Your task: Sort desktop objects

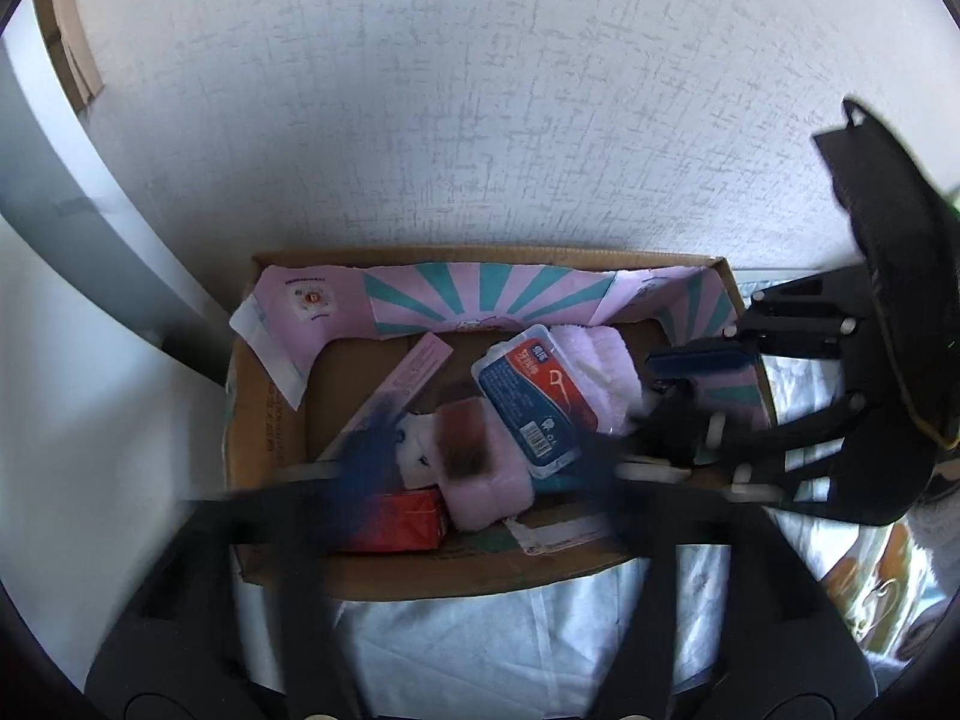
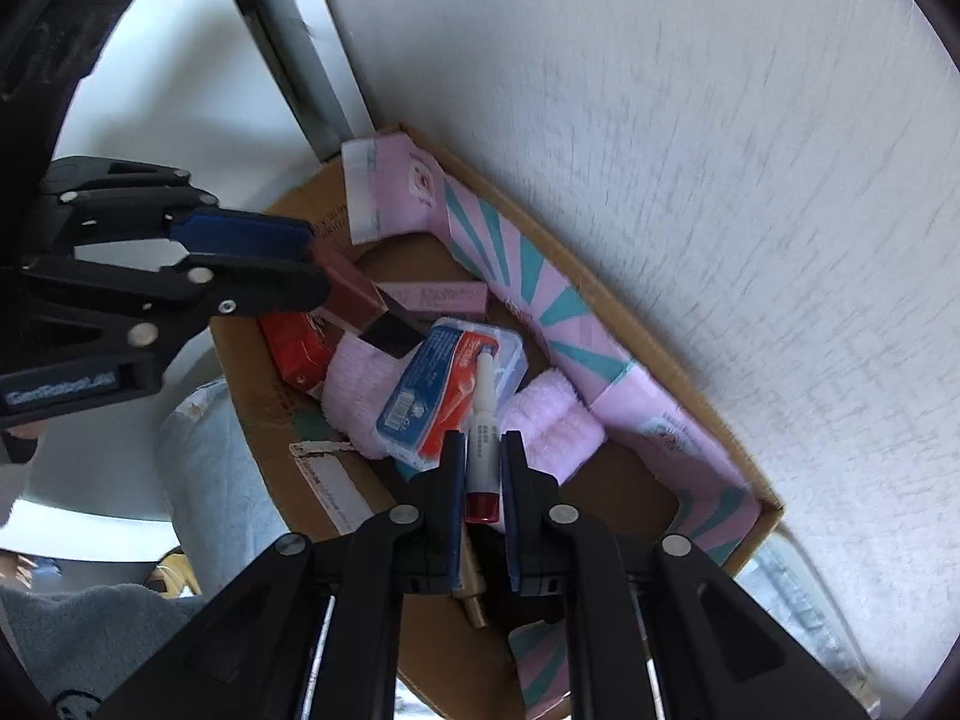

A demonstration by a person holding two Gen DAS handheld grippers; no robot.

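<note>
White plastic glue tube with red cap (image 2: 482, 450) sits clamped in my right gripper (image 2: 483, 468), over the brown cardboard box (image 2: 606, 291). Light, rigid, slick: hold mid-barrel. My left gripper (image 2: 312, 267) jaws grip a maroon block (image 2: 351, 288).

Corrugated brown card is seen in the box (image 1: 264, 420); fluffy pink cloth (image 2: 552, 420); glossy plastic pack (image 1: 528, 396); matt black plastic gripper (image 2: 483, 468); rough-textured wall (image 1: 480, 90).
</note>
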